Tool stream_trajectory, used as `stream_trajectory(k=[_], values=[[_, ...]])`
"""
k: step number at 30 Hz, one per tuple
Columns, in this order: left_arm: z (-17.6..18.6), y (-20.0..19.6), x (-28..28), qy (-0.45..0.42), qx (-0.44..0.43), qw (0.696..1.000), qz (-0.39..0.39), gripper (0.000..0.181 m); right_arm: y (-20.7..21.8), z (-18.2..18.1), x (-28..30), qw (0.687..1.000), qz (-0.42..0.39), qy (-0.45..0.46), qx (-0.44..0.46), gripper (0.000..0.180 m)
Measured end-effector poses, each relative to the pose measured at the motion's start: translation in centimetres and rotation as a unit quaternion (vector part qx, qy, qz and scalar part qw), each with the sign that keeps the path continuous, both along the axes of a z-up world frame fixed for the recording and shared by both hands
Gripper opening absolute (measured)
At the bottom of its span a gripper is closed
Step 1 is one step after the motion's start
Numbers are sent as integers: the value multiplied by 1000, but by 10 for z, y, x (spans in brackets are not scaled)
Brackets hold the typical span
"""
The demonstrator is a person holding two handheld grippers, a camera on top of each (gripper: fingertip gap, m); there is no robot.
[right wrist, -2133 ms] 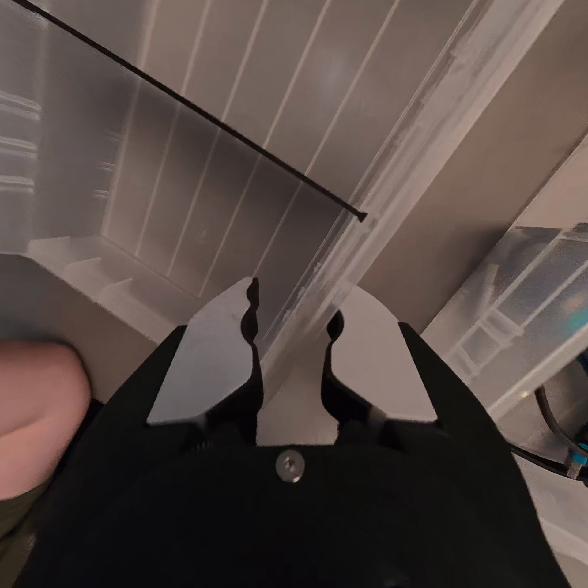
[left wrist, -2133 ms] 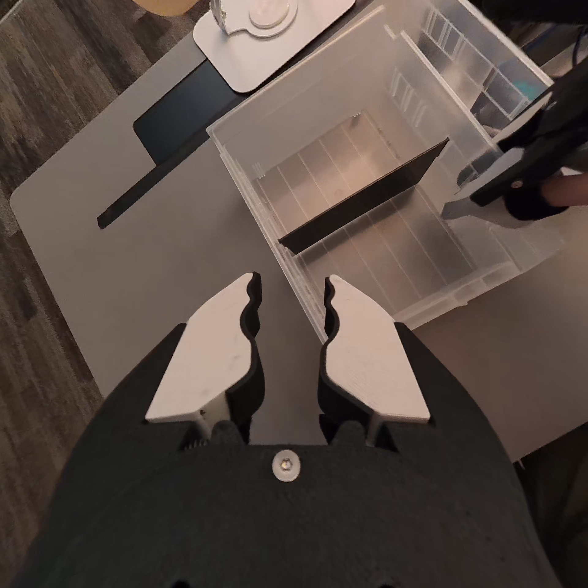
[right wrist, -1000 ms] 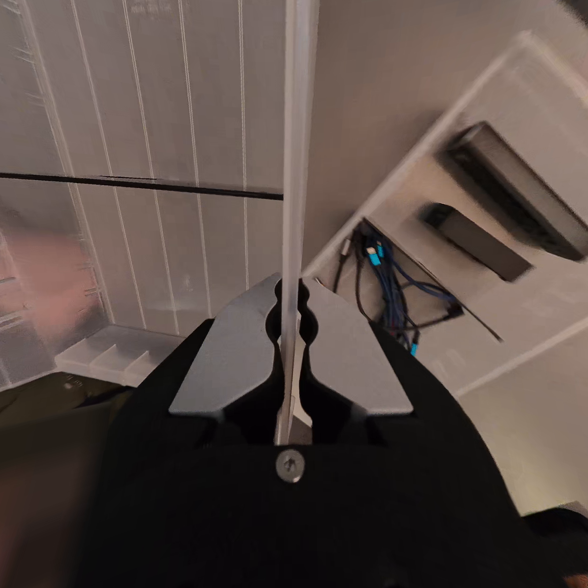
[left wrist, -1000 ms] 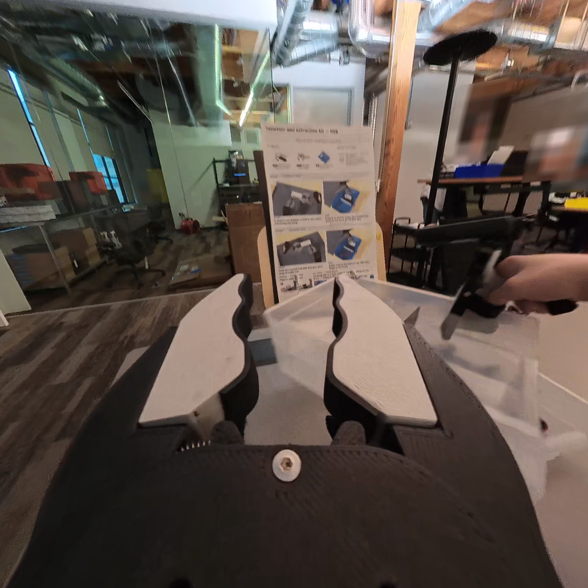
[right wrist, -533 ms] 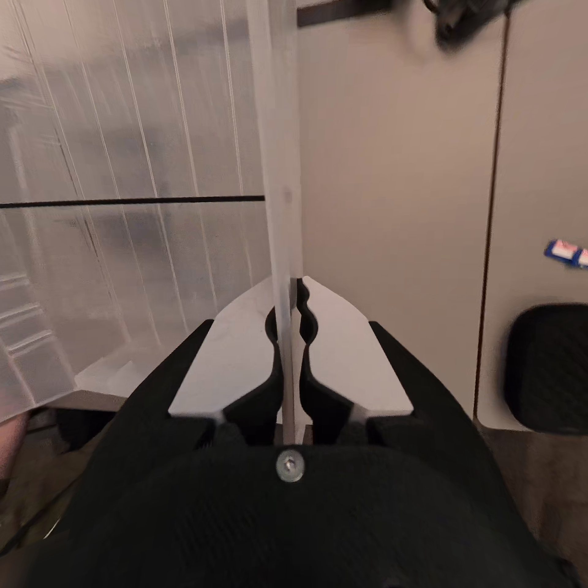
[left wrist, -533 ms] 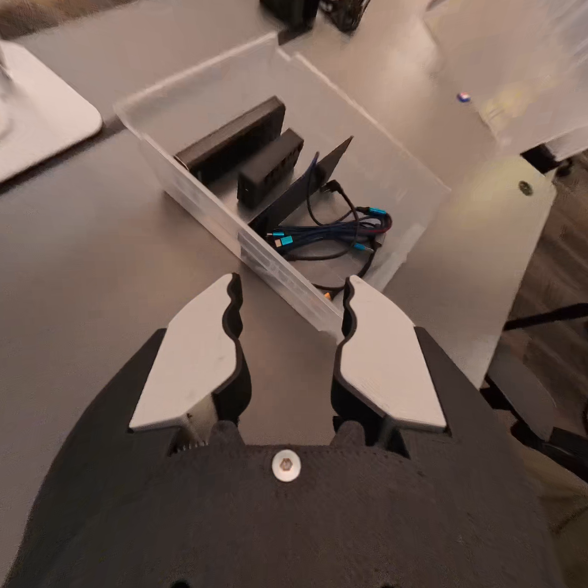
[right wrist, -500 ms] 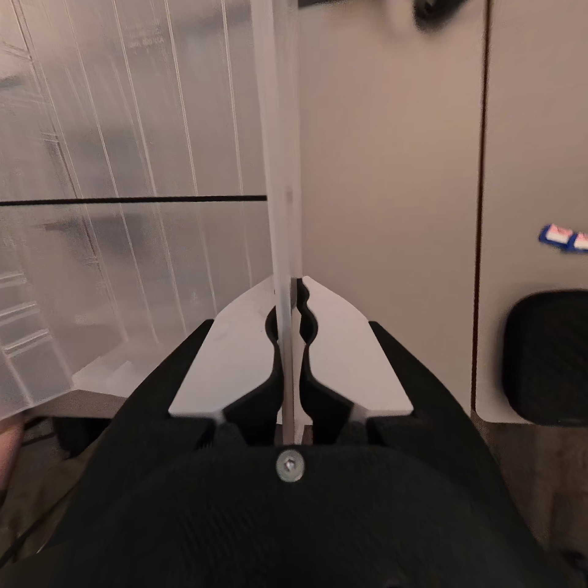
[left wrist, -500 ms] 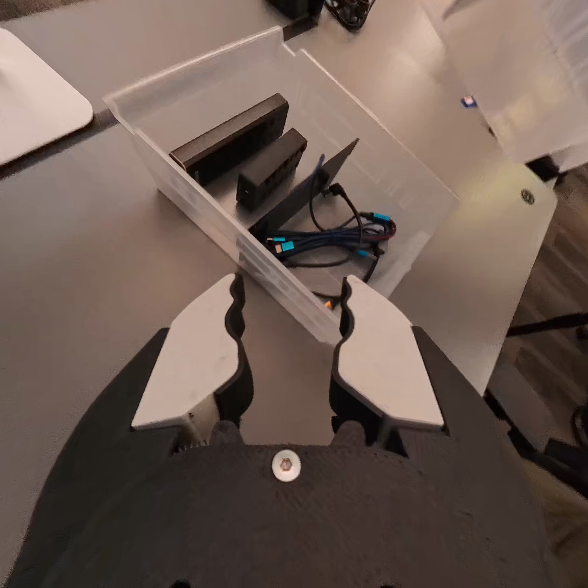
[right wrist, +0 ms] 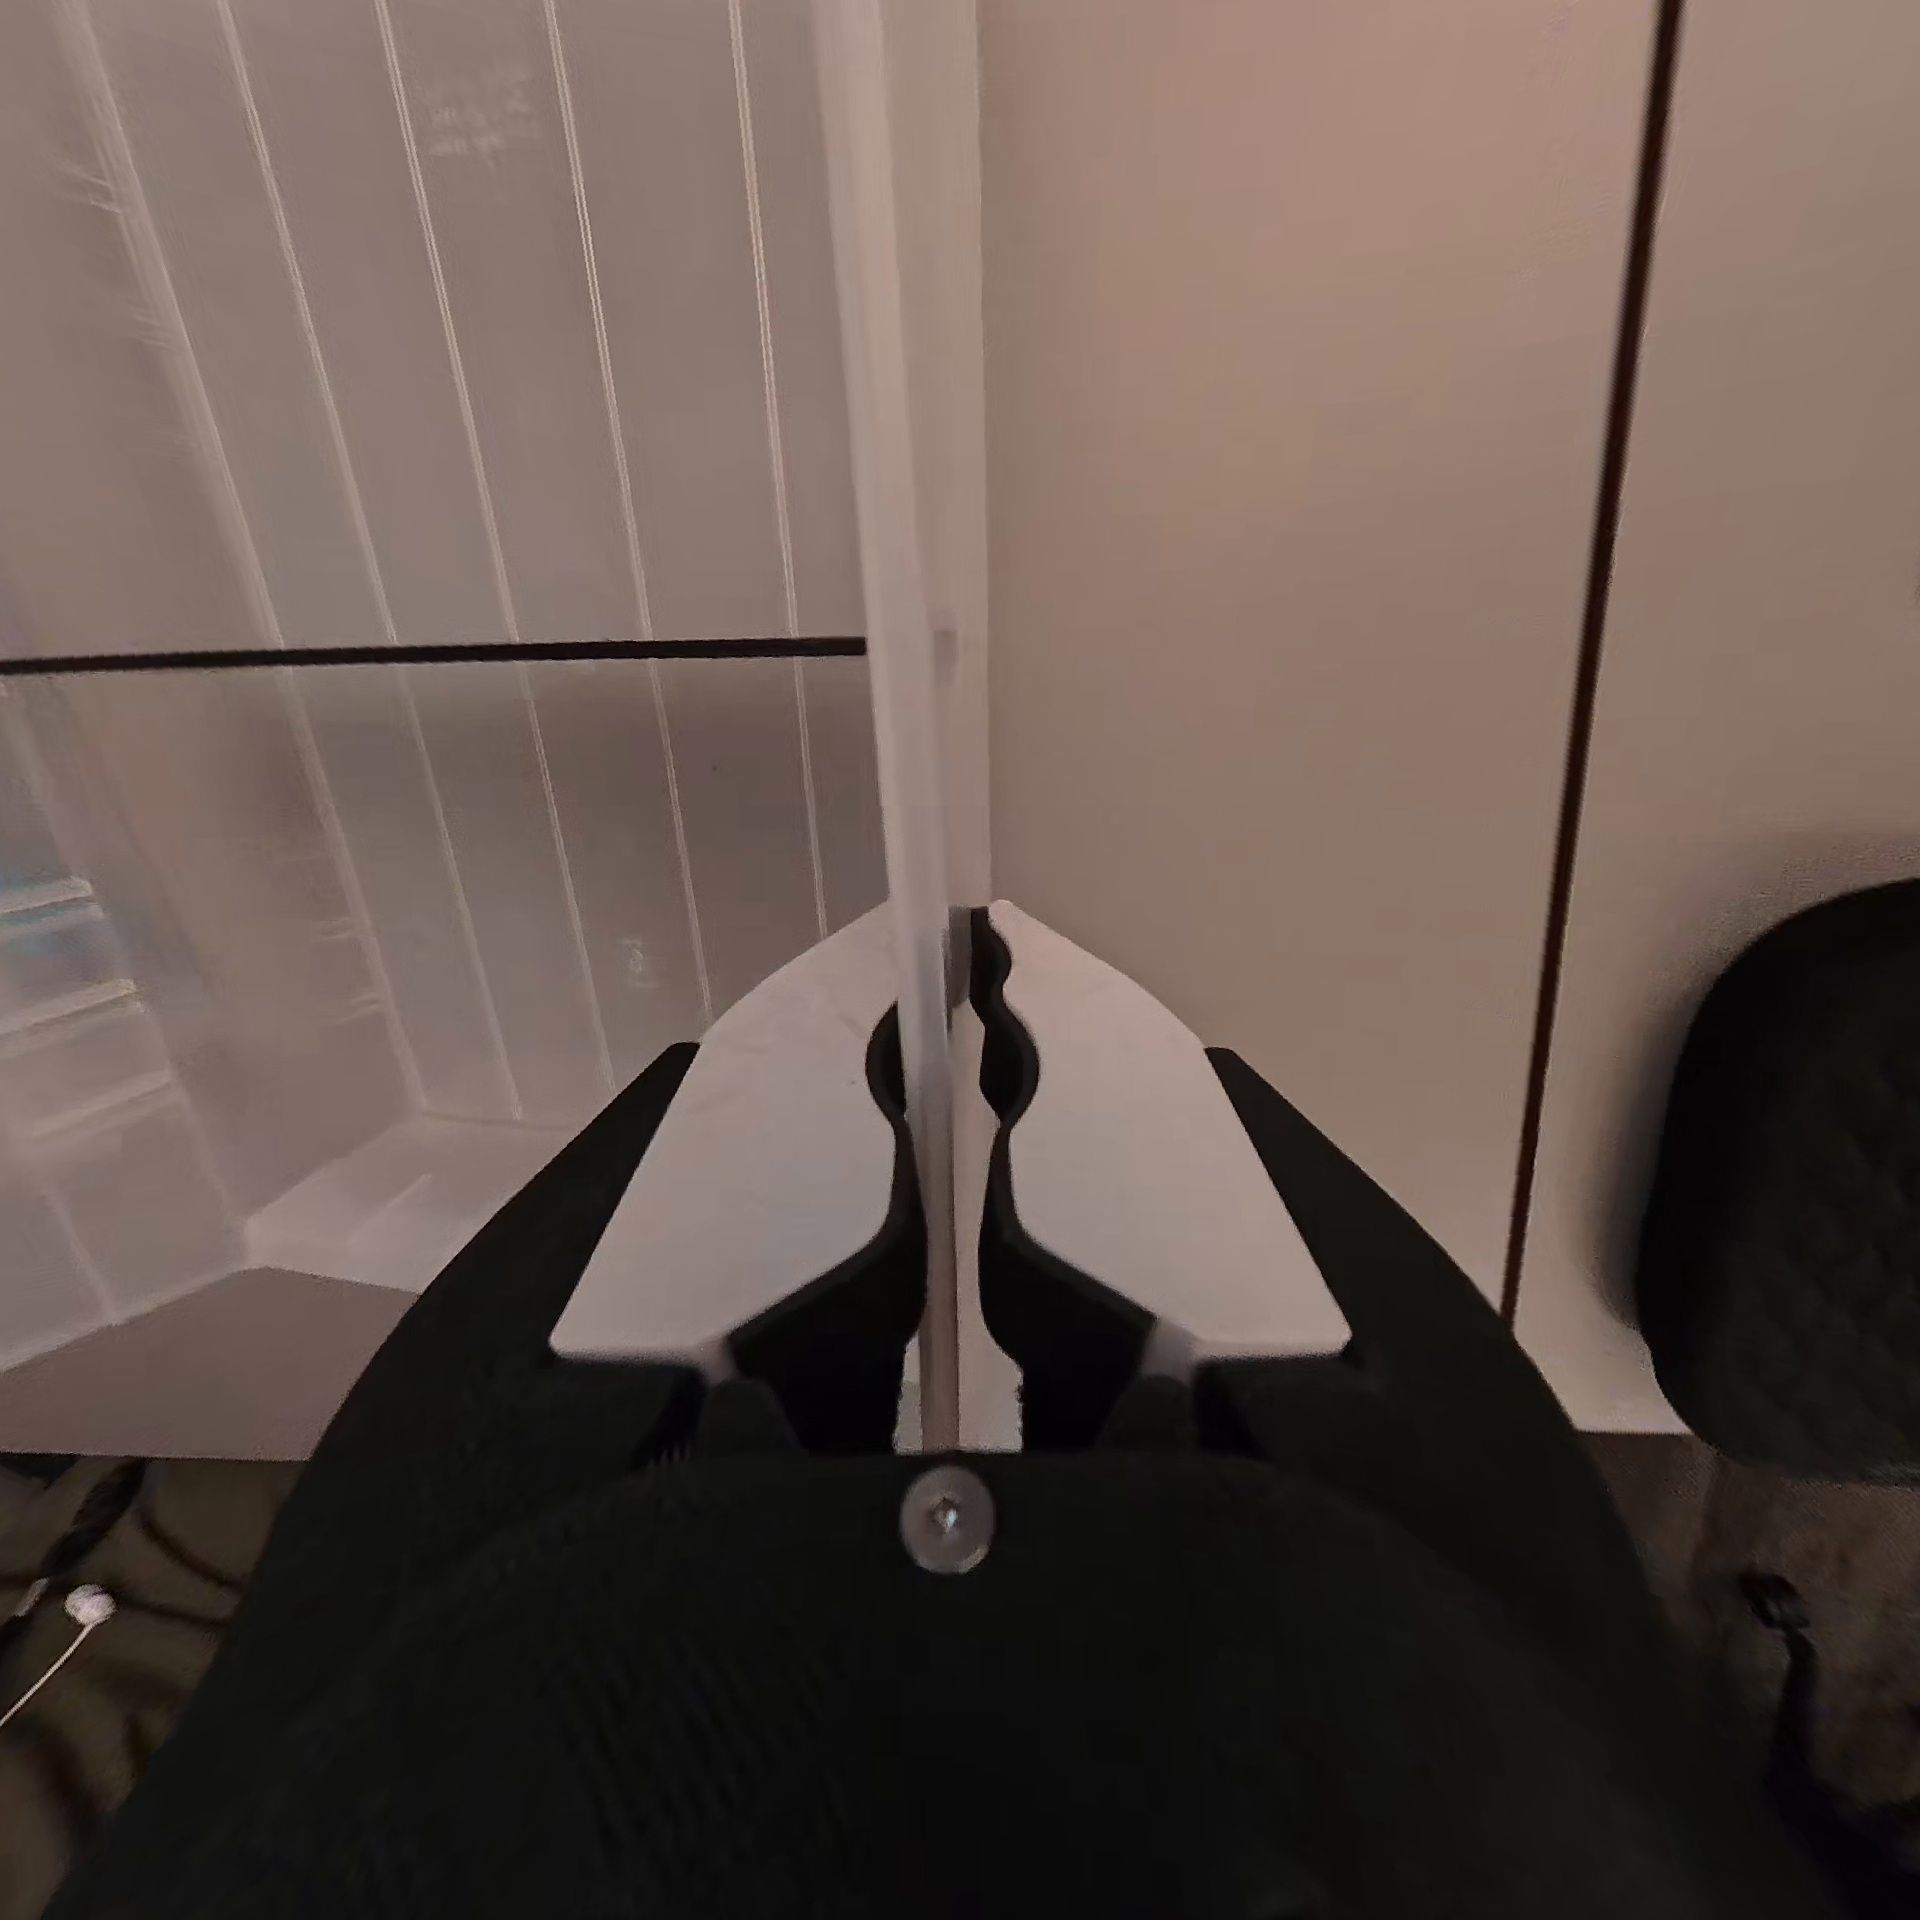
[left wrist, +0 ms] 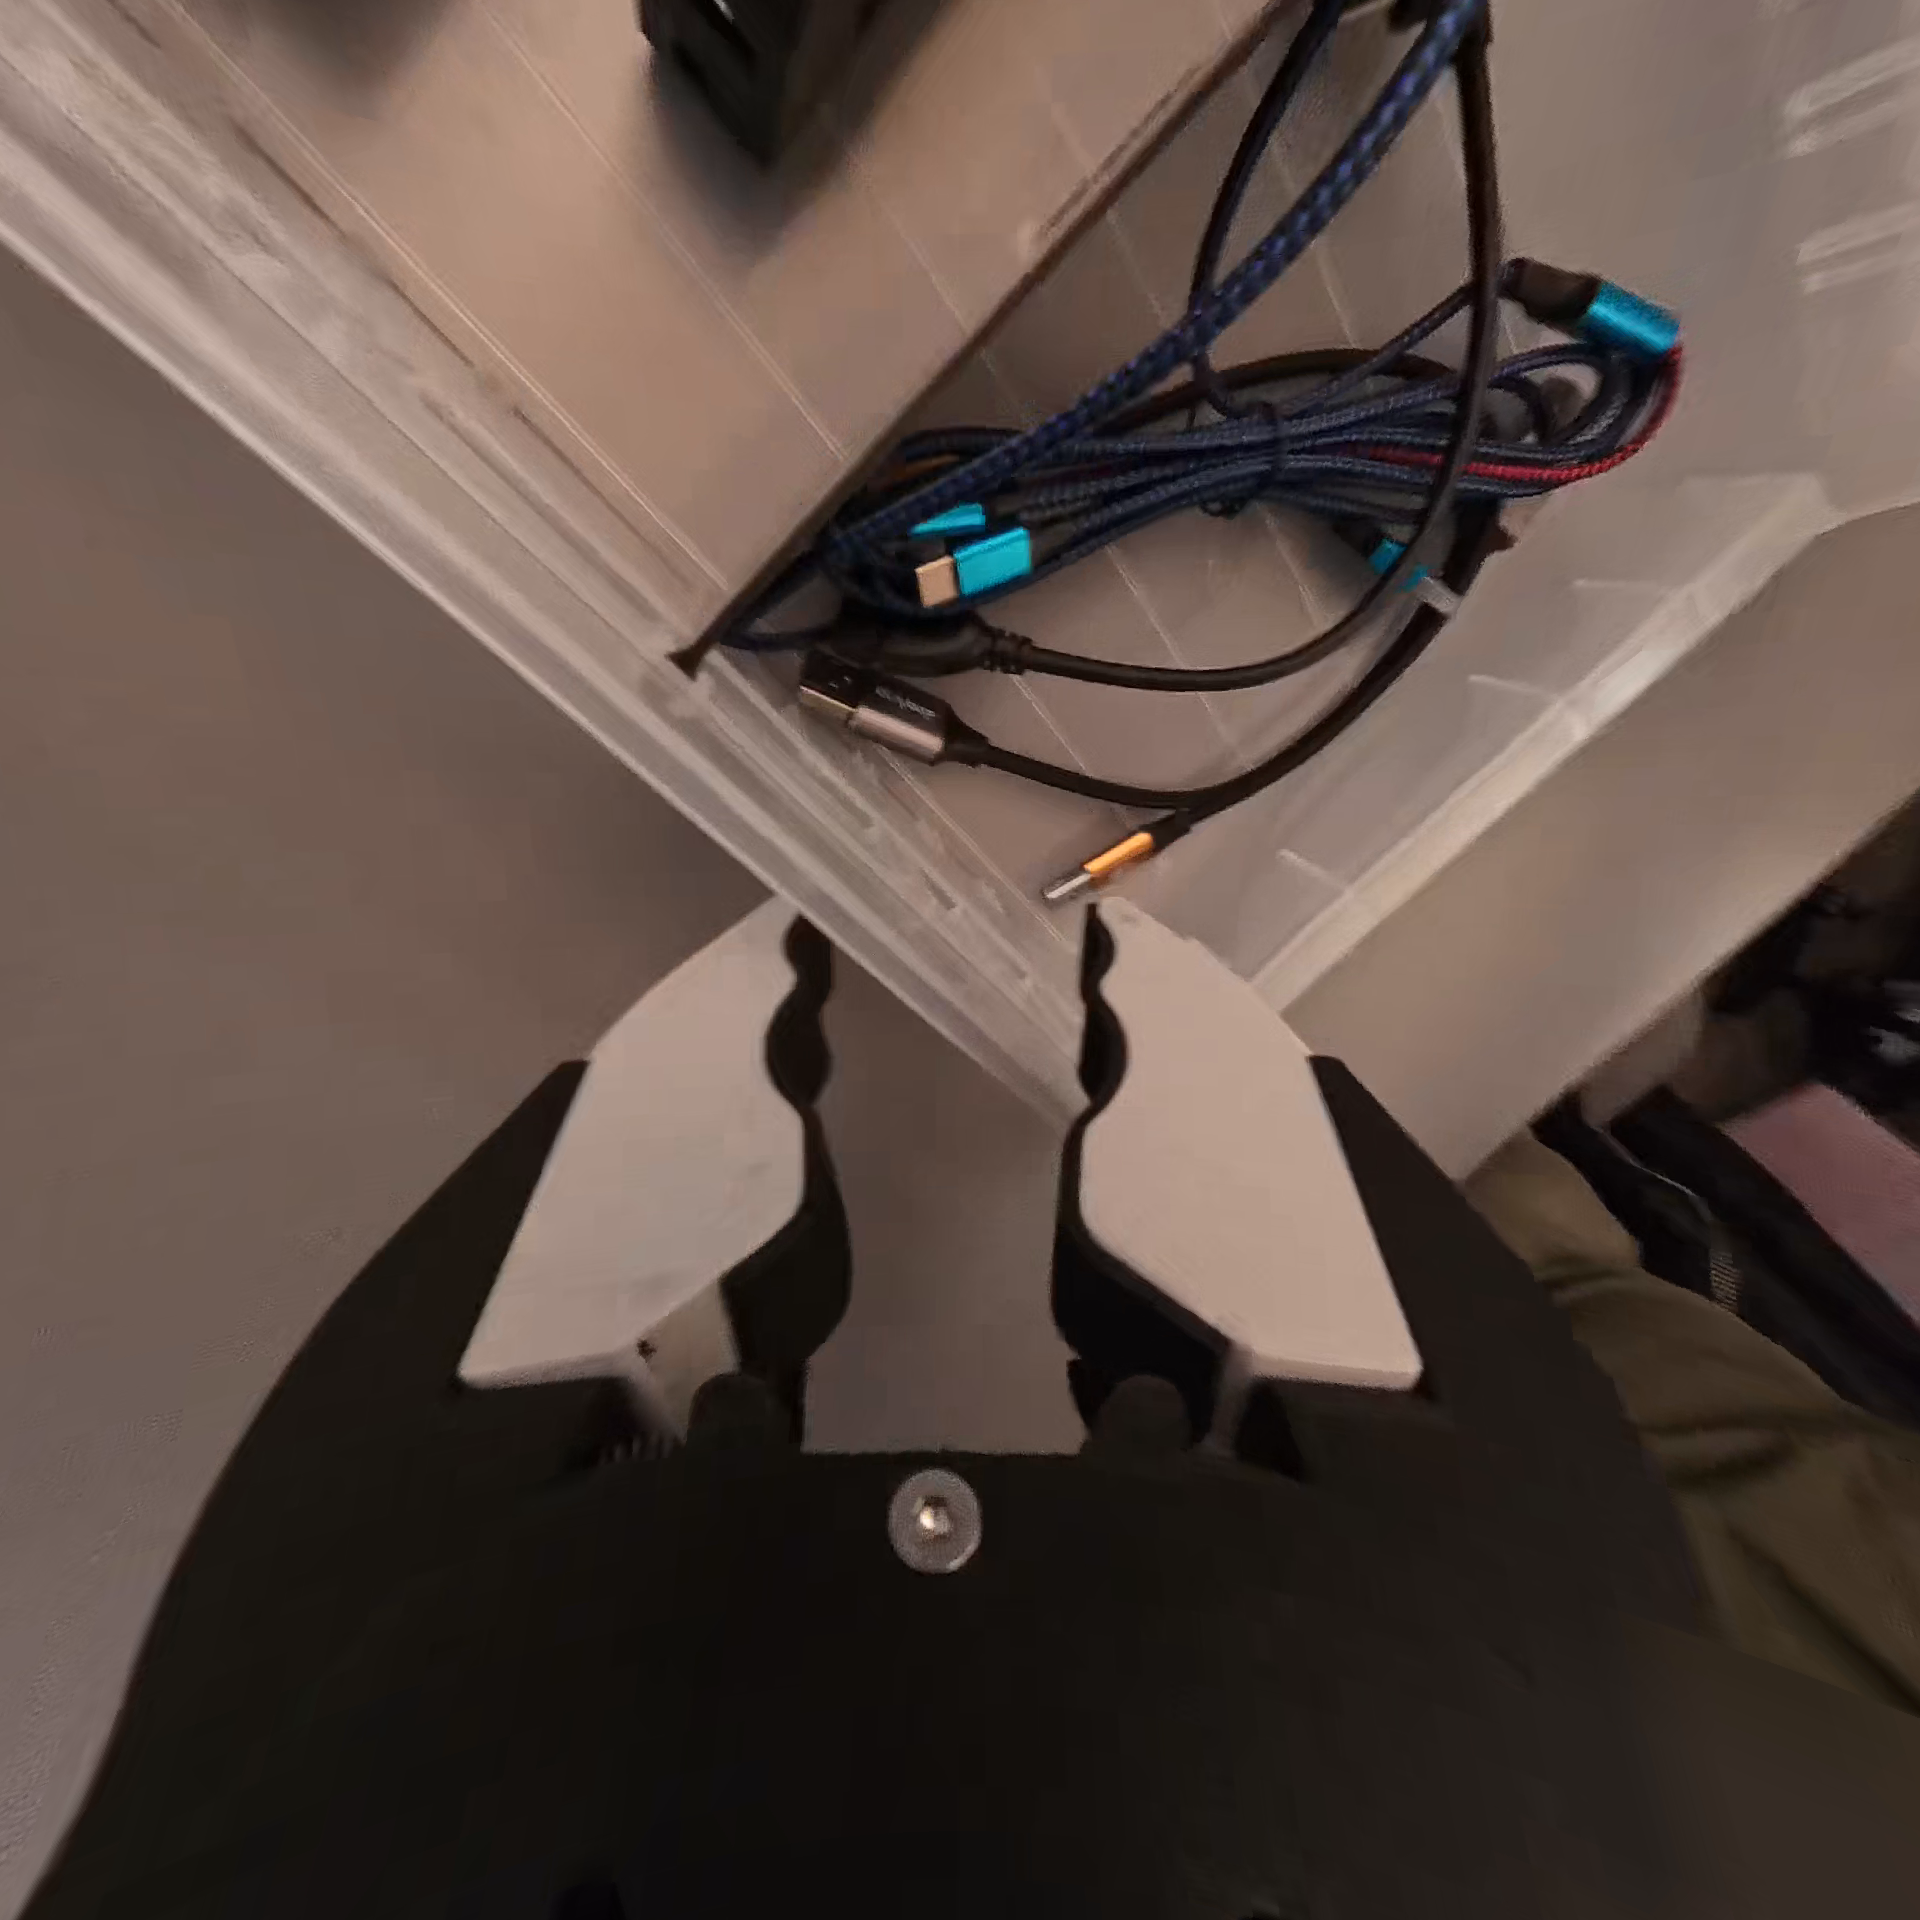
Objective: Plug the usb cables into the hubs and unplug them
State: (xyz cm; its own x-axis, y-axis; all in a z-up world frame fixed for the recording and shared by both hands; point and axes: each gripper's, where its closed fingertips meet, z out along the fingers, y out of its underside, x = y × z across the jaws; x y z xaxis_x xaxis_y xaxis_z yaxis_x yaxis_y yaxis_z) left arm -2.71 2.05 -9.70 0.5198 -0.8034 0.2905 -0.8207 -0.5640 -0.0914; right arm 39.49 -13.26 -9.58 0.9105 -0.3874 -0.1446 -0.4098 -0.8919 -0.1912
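Left tongs (left wrist: 940,925) open; right tongs (right wrist: 945,920) clamp empty bin wall (right wrist: 904,623); cable bundle (left wrist: 1247,478) lies diagonally.

Dim warm indoor light, soft shadows, motion blur toward the edges, wide-angle bending, foreground reasonably sharp

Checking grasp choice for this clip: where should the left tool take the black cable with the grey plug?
Probably by the grey plug, the rigid part, not the limp black cable. Come from above with the open left tool, one finger on each long side; the bin wall blocks a sideways approach.
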Motion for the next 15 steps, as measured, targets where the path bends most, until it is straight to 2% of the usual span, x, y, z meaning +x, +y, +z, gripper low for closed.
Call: stream_trajectory(k=[4, 9, 15], values=[[-5, -8, -8, 47, -98, 993, 40, 20, 5, -10, 0, 1000, 6, -1, -3, 7], [-10, 32, -51, 136, -8, 990, 31, 6, 4, -18, -1, 1000, 0, 13, 0, 6], [-9, 82, -116, 54, 24, 993, 101, 6, -1, -30, 5, 998, -22, 48, 27, 7]])
